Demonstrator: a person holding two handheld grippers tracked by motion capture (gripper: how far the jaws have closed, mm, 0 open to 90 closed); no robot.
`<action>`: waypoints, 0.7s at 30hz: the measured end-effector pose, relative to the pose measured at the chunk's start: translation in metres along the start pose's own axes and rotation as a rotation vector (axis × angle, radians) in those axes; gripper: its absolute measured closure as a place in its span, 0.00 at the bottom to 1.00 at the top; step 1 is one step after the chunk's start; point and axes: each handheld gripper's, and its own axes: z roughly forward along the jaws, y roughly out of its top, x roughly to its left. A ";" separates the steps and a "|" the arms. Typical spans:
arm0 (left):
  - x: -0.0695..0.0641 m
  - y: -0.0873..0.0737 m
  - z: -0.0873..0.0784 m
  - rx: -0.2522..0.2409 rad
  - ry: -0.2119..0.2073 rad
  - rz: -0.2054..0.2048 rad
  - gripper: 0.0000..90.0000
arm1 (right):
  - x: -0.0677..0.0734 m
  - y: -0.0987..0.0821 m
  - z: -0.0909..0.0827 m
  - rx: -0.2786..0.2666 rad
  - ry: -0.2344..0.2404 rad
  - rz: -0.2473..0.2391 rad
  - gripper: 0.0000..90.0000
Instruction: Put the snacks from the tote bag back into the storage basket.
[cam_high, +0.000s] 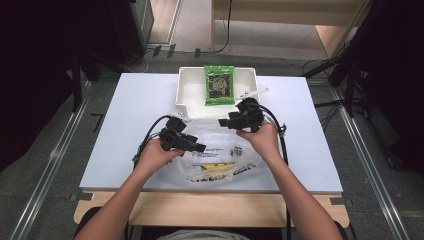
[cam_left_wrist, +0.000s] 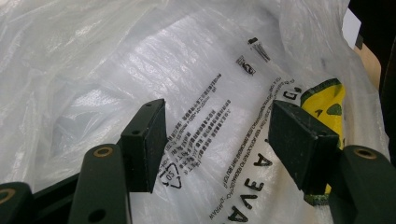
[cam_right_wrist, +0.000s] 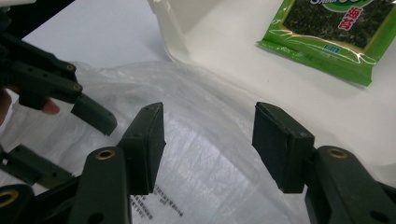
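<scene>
White surface (cam_high: 125, 130) on a wooden bench, set in a dim room with grey flooring and floor rails, is seen from the high view. A clear plastic bag (cam_high: 215, 155) printed with black text is spread flat at the near middle of the surface, a yellow packet (cam_left_wrist: 327, 100) being visible through its film. Beyond the bag stands a white tray (cam_high: 187, 87), in which a green snack packet (cam_high: 219, 85) lies flat.

The left gripper (cam_high: 200, 148) is held low over the bag's left part, its jaws pointed rightward across the film. In the left gripper view the jaws are shown wide apart, with nothing clasped; the printed film (cam_left_wrist: 210, 93) lies directly between and beneath them, and the yellow packet is seen just past the right-hand jaw. The right gripper (cam_high: 222, 123) is held at the bag's far edge, its jaws pointed leftward toward the other gripper. In the right gripper view these jaws are likewise spread wide and empty, the bag's rumpled edge (cam_right_wrist: 205, 116) lying below and between them, with the tray wall (cam_right_wrist: 170, 28) and the green packet (cam_right_wrist: 334, 32) farther ahead.

The bag's long axis is judged to run left to right, under both pairs of jaws. The right gripper is the nearer to the tray and green packet; the left is the nearer to the yellow packet. Whether either jaw touches the film cannot be told.
</scene>
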 end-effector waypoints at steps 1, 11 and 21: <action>0.000 0.000 0.000 0.000 0.000 0.000 0.42 | 0.000 0.000 0.000 0.000 0.000 0.000 0.50; -0.003 0.001 -0.003 0.003 -0.017 -0.002 0.41 | 0.011 -0.025 -0.011 -0.005 0.019 -0.013 0.50; -0.003 0.000 -0.003 0.010 -0.007 0.001 0.41 | 0.009 -0.044 -0.017 -0.016 0.030 -0.003 0.50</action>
